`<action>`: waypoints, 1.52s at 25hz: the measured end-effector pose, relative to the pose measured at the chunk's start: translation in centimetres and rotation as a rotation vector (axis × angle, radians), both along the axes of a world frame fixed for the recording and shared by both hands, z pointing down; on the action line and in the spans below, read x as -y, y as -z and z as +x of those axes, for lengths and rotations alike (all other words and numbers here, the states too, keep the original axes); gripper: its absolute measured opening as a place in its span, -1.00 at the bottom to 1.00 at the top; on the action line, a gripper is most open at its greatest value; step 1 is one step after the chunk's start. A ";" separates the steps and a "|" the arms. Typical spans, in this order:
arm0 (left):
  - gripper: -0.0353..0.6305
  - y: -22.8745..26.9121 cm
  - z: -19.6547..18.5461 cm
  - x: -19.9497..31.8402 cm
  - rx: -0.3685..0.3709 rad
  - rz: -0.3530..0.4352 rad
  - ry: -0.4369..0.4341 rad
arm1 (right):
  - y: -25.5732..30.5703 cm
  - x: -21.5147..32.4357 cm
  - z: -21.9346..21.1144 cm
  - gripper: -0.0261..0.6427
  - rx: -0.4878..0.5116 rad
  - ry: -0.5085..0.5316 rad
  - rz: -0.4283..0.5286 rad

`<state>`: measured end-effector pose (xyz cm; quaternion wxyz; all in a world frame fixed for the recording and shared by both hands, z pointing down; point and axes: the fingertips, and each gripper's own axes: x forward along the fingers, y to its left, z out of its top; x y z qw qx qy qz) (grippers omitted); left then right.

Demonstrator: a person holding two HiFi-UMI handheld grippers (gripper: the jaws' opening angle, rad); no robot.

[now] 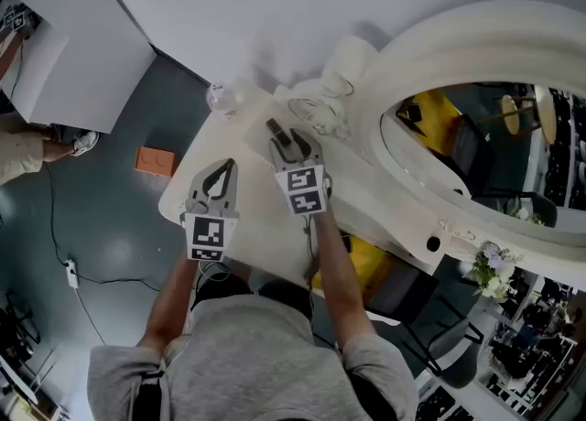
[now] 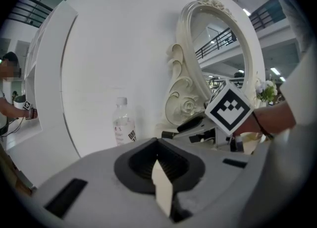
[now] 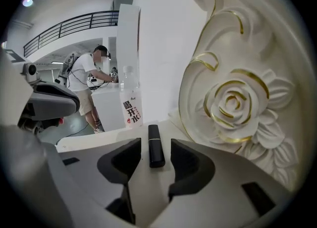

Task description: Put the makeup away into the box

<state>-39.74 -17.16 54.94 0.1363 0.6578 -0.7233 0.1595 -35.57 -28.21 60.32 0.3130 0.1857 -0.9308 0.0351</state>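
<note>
A black lipstick (image 3: 156, 142) lies on the white vanity table (image 1: 197, 181), pointing away from me. My right gripper (image 3: 155, 148) is open around it, one jaw on each side with a gap to each pad. In the head view the lipstick (image 1: 274, 125) shows just ahead of the right gripper (image 1: 286, 142). A clear container (image 1: 320, 113) stands just beyond it, against the mirror frame. My left gripper (image 1: 224, 170) hovers over the table to the left, shut with nothing in it; in its own view the left gripper (image 2: 158, 146) has its dark pads meeting.
A large ornate white mirror frame (image 1: 403, 62) with a carved rose (image 3: 233, 104) fills the right side. A water bottle (image 1: 222, 99) stands at the table's far left corner. The table's left edge drops to a grey floor with an orange block (image 1: 155, 161). A person (image 3: 86, 85) works at a white counter behind.
</note>
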 end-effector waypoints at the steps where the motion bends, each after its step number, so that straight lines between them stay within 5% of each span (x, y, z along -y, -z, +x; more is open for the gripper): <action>1: -0.88 -0.1 -0.2 0.1 -0.001 -0.002 -0.001 | -0.1 0.1 -0.1 -0.34 -0.008 0.005 0.010; 4: -0.88 -0.3 -0.5 0.2 -0.008 -0.003 0.003 | -0.2 0.3 -0.3 -0.60 -0.032 0.019 0.031; 19: -0.88 2.3 1.0 0.5 0.022 0.035 -0.027 | 4.4 -0.8 2.1 -0.63 0.062 -0.024 0.015; 28: -0.88 5.2 7.9 2.1 0.043 0.096 -0.188 | 11.6 -1.7 11.5 -0.63 0.174 -0.206 0.121; 38: -0.88 7.1 17.2 1.4 0.038 0.148 -0.343 | 12.2 -4.9 24.5 -0.63 0.184 -0.436 0.157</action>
